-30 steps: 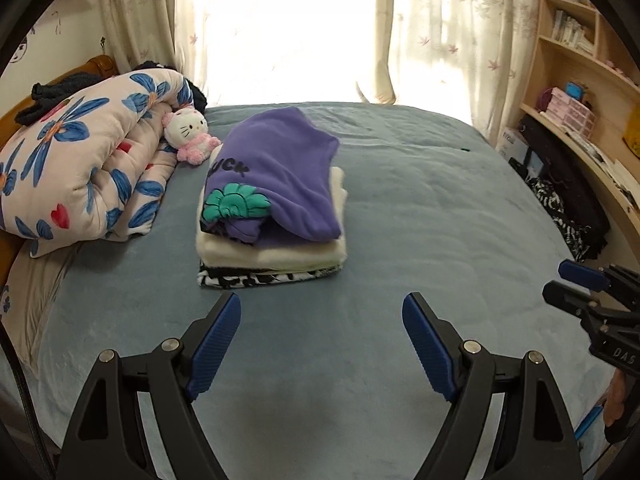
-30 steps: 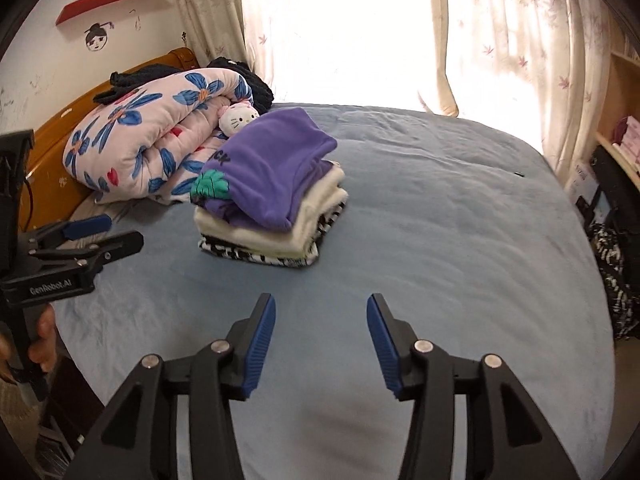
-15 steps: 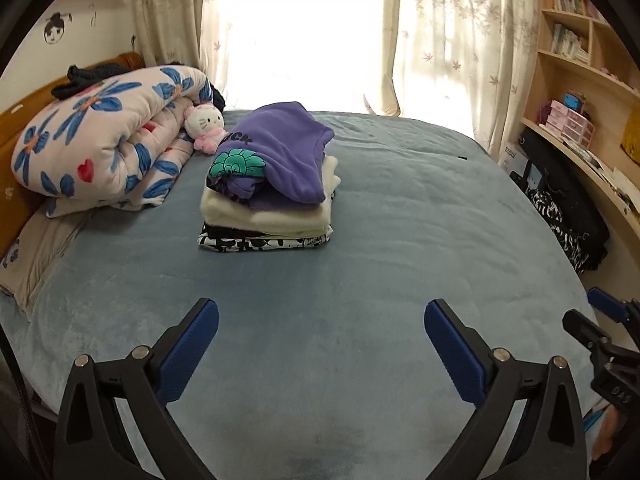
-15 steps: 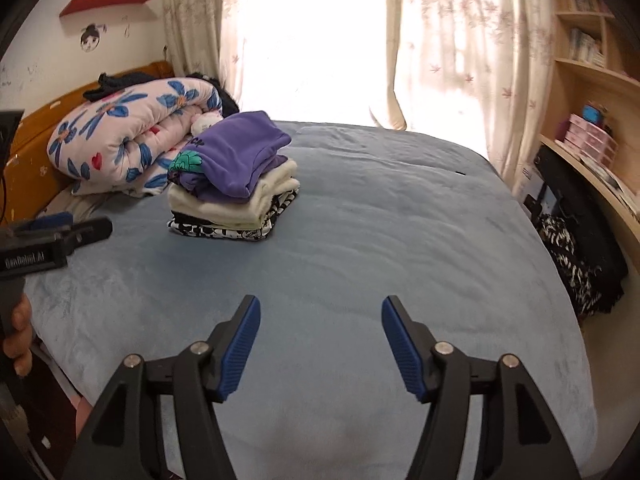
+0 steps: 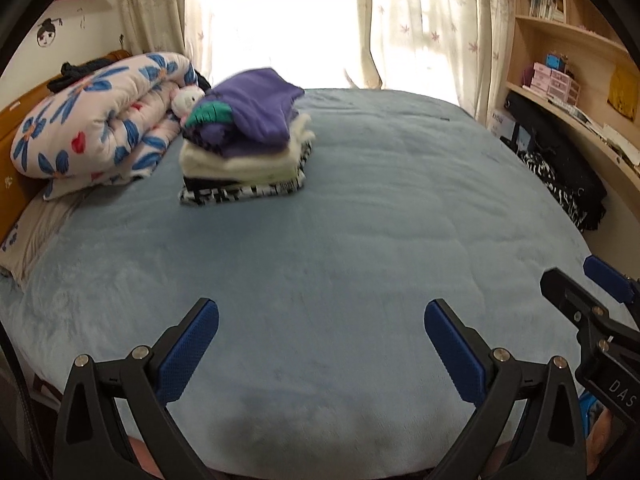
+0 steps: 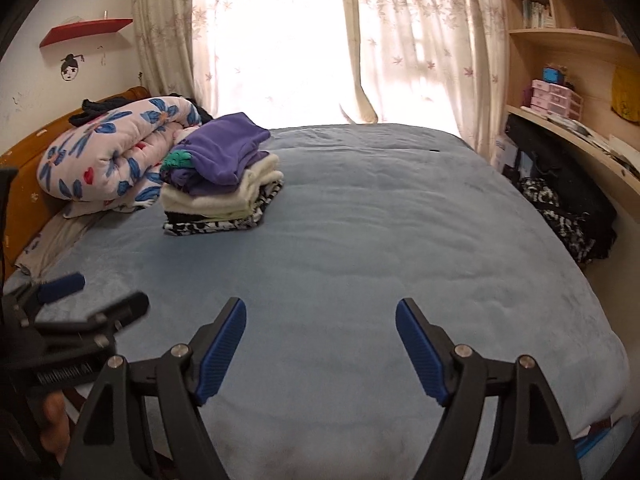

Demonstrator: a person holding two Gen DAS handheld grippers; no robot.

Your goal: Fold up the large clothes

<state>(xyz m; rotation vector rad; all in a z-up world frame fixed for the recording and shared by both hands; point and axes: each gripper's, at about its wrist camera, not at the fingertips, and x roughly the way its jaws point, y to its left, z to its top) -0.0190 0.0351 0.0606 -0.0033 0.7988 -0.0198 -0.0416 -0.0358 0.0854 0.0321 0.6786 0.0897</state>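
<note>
The bed (image 5: 360,240), under a blue-grey plush cover, fills both views and is bare across its middle and near edge. The rolled flowered quilt (image 5: 100,120) lies along the headboard edge at the left. The stack of folded clothes (image 6: 220,184) sits just beside that quilt, toward the far left corner of the bed: a purple top with a green print uppermost, cream layers under it, a black-and-white patterned piece at the bottom. The folds are fairly square, the purple top a little rumpled and overhanging.

Only the left wrist view shows the white plush toy (image 5: 186,100) wedged between quilt and stack; in the right wrist view it is almost hidden behind the purple top. The right wrist view alone takes in the whole red wall shelf (image 6: 86,30), which the left view cuts at its edge.

The left tongs (image 5: 320,348) are spread wide over the near edge of the bed with nothing between them. The right tongs (image 6: 320,344) are opening, also with nothing between them. Each view catches the other tongs at its side edge, blurred in the right wrist view.
</note>
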